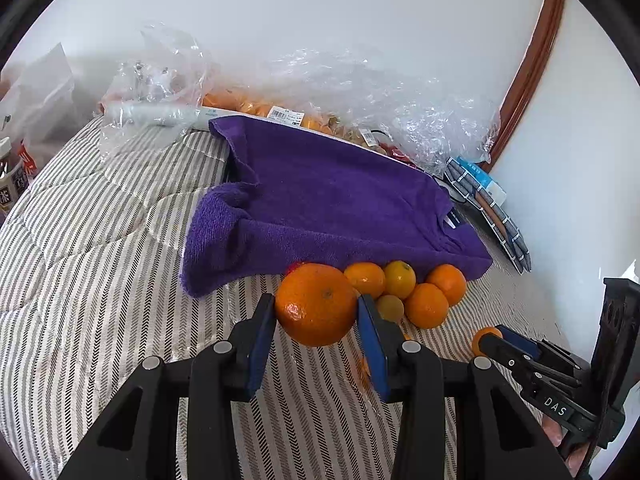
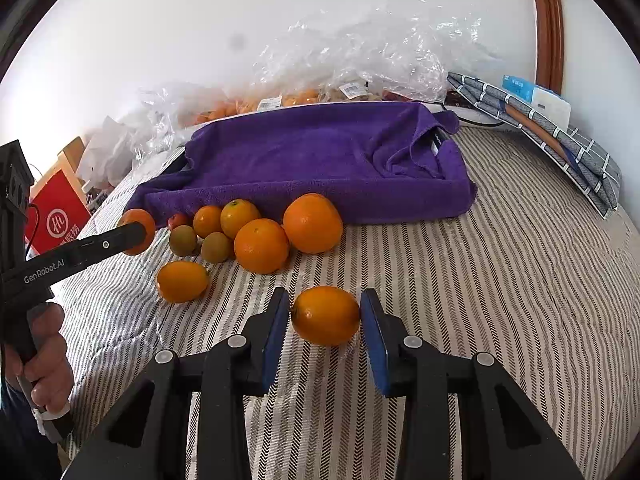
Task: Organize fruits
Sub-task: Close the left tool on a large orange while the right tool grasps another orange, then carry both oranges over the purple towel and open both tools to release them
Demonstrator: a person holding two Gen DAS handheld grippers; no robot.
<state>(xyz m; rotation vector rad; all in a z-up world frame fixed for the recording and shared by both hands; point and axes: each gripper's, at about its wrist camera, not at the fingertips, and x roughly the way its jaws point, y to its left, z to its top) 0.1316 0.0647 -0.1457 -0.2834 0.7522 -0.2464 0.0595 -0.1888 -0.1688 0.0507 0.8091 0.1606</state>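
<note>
Orange fruit (image 2: 326, 315) between right jaws

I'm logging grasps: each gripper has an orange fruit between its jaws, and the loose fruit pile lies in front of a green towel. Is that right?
Not quite: the towel is purple, not green, as the right wrist view shows. The rest holds: the left gripper and right gripper each have an orange fruit between the jaws, and the fruit pile lies in front of the towel.

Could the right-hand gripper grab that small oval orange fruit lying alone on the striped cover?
Probably yes. The right gripper already has its blue pads on either side of the oval fruit, and nothing lies between them. Its jaws look almost closed on it, though a firm grip can't be confirmed.
</note>
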